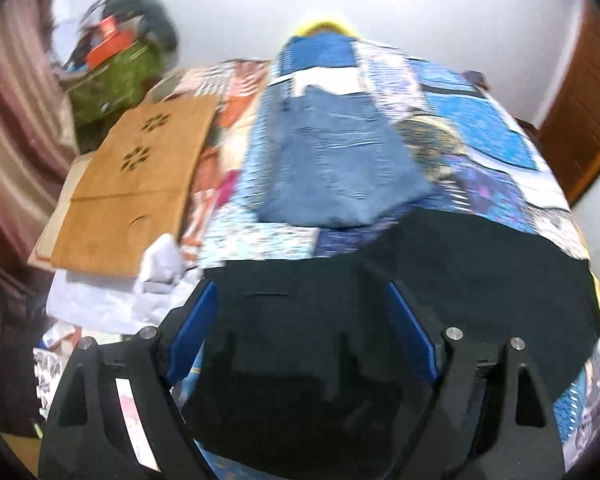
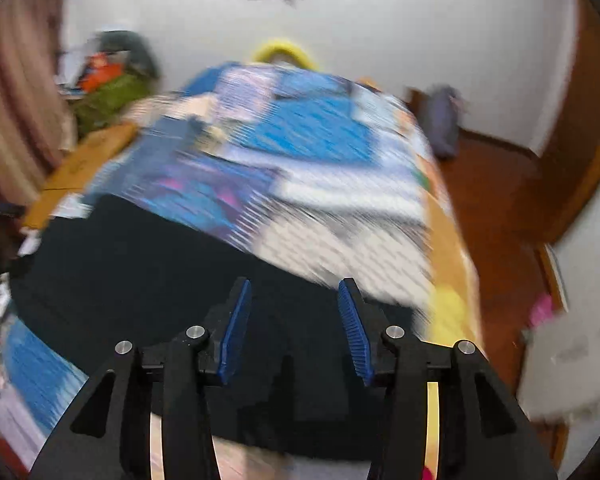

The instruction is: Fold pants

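Both grippers are up over the near end of the bed [image 1: 500, 148] here, and the black pants [image 1: 440, 264] lie spread flat across the patterned bedspread right beneath them, which looks like the starting layout you want for a fold: cloth smoothed out on a broad soft surface with room beyond it. The left gripper [image 1: 298, 300] has its jaws standing wide apart with nothing between them but the dark fabric below, and whether the tips touch the cloth I cannot tell. Over on the other side the right gripper [image 2: 294, 294] shows the same thing, jaws parted and empty, poised above the pants [image 2: 140, 264] near their right-hand edge. One tool toward each side suggests a two-corner pickup, so the cloth lifts evenly. Farther up the bed sits a blue denim garment [image 1: 340, 160], already looking folded and parked clear of the working area. A flattened cardboard box [image 1: 140, 176] lies off to the left, out of the way. Both views are smeared, so fine detail of seams and waistband is lost.
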Motion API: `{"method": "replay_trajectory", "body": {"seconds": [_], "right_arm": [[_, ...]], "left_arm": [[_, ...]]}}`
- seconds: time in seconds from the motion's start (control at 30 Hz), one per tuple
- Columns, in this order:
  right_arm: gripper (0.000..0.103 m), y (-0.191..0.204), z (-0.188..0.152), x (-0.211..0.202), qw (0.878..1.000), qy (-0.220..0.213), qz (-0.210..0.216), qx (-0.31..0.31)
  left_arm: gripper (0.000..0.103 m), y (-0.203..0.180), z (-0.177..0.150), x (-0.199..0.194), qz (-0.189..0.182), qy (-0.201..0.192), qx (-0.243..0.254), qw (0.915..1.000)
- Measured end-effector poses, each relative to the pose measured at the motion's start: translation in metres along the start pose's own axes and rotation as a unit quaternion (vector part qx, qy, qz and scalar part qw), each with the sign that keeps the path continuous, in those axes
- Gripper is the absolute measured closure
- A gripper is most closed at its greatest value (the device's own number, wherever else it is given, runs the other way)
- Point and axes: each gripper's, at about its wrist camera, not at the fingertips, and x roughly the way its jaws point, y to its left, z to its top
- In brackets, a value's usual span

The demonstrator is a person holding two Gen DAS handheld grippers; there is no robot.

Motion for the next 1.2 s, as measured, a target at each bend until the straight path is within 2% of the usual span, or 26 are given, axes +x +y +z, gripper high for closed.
{"method": "replay_trajectory", "body": {"seconds": [0.13,0.23,0.37,0.43,0.6,0.67,0.73,0.77,0.83,0.87,0.9,0.93,1.0,1.07,1.1,1.2], "right_arm": [[0.061,0.051,0.039,0.029,0.997,-0.004,0.069,-0.036],[0.061,0.093,0.064,0.059,0.991,0.003,0.112,-0.067],[0.061,0.148,0.081,0.106,0.982,0.025,0.152,-0.114],[0.061,0.169,0.086,0.130,0.976,0.041,0.169,-0.128],[0.061,0.207,0.095,0.182,0.965,0.093,0.205,-0.137],[0.061,0.216,0.097,0.196,0.961,0.113,0.208,-0.144],[0.061,0.224,0.098,0.212,0.956,0.140,0.215,-0.144],[0.061,0.225,0.098,0.216,0.953,0.150,0.220,-0.141],[0.068,0.228,0.097,0.225,0.950,0.166,0.227,-0.137],[0.070,0.230,0.097,0.228,0.949,0.172,0.229,-0.136],[0.078,0.231,0.098,0.229,0.948,0.174,0.229,-0.136],[0.086,0.232,0.097,0.230,0.947,0.174,0.231,-0.138],[0.091,0.237,0.094,0.228,0.948,0.166,0.220,-0.159],[0.094,0.240,0.092,0.224,0.949,0.151,0.209,-0.182],[0.095,0.241,0.091,0.221,0.951,0.139,0.199,-0.193],[0.097,0.244,0.091,0.216,0.954,0.112,0.181,-0.210]], "left_arm": [[0.018,0.035,0.003,0.026,0.020,0.021,-0.018,0.9994],[0.018,0.058,0.003,0.049,0.020,0.039,-0.036,0.9984],[0.019,0.073,-0.004,0.081,-0.012,0.075,-0.059,0.9954],[0.025,0.073,-0.010,0.093,-0.031,0.091,-0.061,0.9935],[0.028,0.065,-0.022,0.114,-0.076,0.118,-0.065,0.9880],[0.032,0.064,-0.024,0.116,-0.087,0.119,-0.067,0.9868],[0.047,0.062,-0.023,0.114,-0.097,0.116,-0.062,0.9866],[0.050,0.061,-0.023,0.113,-0.092,0.112,-0.059,0.9877],[0.064,0.057,-0.024,0.110,-0.093,0.107,-0.048,0.9887],[0.066,0.055,-0.024,0.108,-0.089,0.104,-0.042,0.9897],[0.070,0.053,-0.025,0.106,-0.081,0.099,-0.035,0.9912],[0.071,0.051,-0.025,0.103,-0.073,0.093,-0.026,0.9926],[0.073,0.048,-0.026,0.099,-0.053,0.087,-0.012,0.9947],[0.074,0.047,-0.027,0.092,-0.029,0.077,0.001,0.9966],[0.079,0.048,-0.027,0.090,-0.023,0.072,0.004,0.9971],[0.080,0.055,-0.028,0.086,-0.005,0.065,0.015,0.9978]]}}
